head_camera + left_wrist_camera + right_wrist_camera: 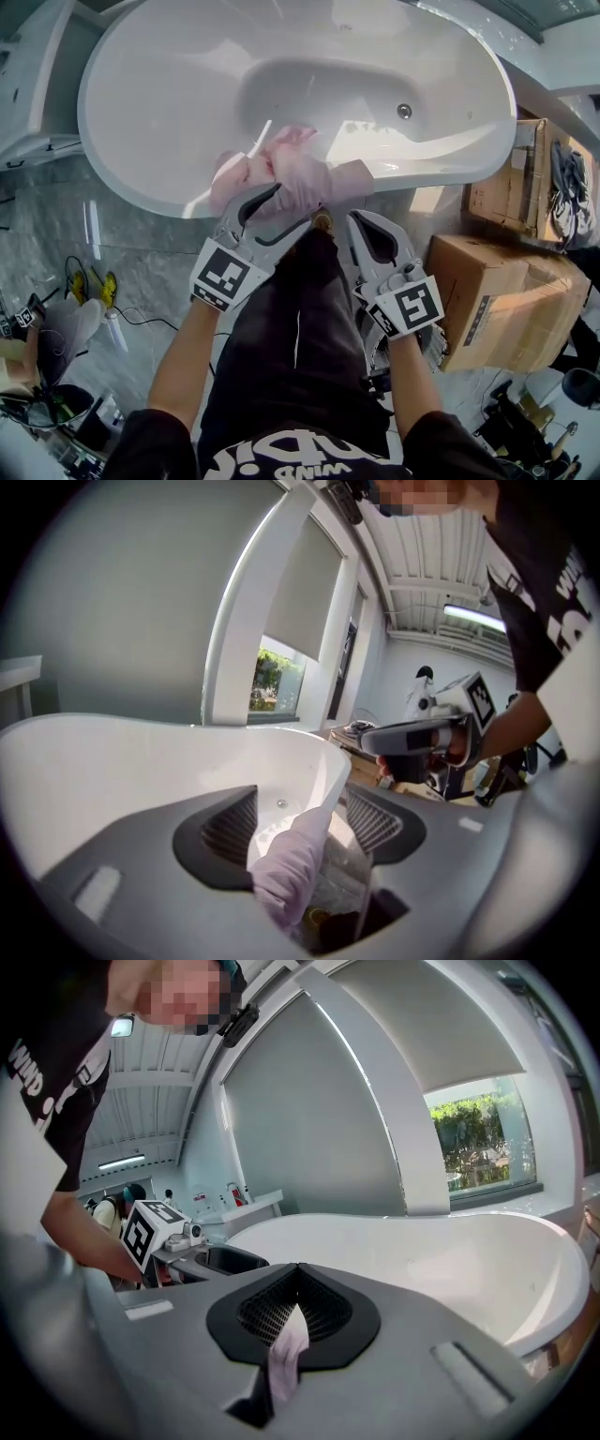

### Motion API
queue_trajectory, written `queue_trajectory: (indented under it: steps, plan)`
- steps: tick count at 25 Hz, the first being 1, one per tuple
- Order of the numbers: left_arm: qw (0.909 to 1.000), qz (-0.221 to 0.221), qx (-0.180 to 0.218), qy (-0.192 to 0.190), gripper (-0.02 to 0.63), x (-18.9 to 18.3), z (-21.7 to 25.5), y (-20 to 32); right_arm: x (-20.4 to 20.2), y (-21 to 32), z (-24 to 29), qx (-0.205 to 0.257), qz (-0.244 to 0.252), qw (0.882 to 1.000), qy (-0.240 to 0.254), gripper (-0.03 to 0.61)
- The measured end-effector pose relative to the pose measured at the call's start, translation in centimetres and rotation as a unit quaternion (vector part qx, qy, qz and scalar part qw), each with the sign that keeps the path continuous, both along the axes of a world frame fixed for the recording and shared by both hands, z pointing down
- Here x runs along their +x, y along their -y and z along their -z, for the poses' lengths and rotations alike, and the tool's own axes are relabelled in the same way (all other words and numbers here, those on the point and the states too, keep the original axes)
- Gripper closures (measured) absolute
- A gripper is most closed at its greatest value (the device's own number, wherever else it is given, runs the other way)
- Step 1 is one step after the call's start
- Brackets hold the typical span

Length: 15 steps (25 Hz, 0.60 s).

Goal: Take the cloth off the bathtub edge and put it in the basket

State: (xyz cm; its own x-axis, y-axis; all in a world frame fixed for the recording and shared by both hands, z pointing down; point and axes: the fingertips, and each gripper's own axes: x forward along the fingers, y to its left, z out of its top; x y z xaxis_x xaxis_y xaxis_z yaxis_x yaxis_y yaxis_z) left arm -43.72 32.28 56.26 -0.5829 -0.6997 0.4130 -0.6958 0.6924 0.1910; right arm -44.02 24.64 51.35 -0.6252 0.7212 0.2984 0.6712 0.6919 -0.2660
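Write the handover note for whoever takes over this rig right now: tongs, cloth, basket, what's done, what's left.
Left tongs: open, with the pink cloth hanging between them, unclamped.
Right tongs: shut on a strip of the cloth.
Cloth: bunched on the near bathtub edge, not lifted off.
Basket: in none of the views.
Done: one grip made.
Left: probably close the left tongs, lift the cloth clear, find the basket, drop it in.
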Motion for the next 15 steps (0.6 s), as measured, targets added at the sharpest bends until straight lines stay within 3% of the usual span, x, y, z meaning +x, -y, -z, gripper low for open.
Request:
queue_trajectory:
  steps: [3,5,15]
  plan:
    - [0.9994,-0.017,-0.029,-0.006,0.24,-0.2,-1.5,0.2,0.0,-0.1,-0.4,0.0,0.001,1.0,-0.004,0.569]
    - [0.9983,-0.028,-0.05,-0.009,0.202,-0.3,-2.6,0.3,0.0,-0.1,-0.7,0.002,0.002,1.0,-0.006,0.569]
    - [0.9851,-0.089,-0.144,-0.031,0.198,-0.2,-7.7,0.4,-0.1,0.2,-2.1,0.005,-0.003,1.0,-0.019,0.569]
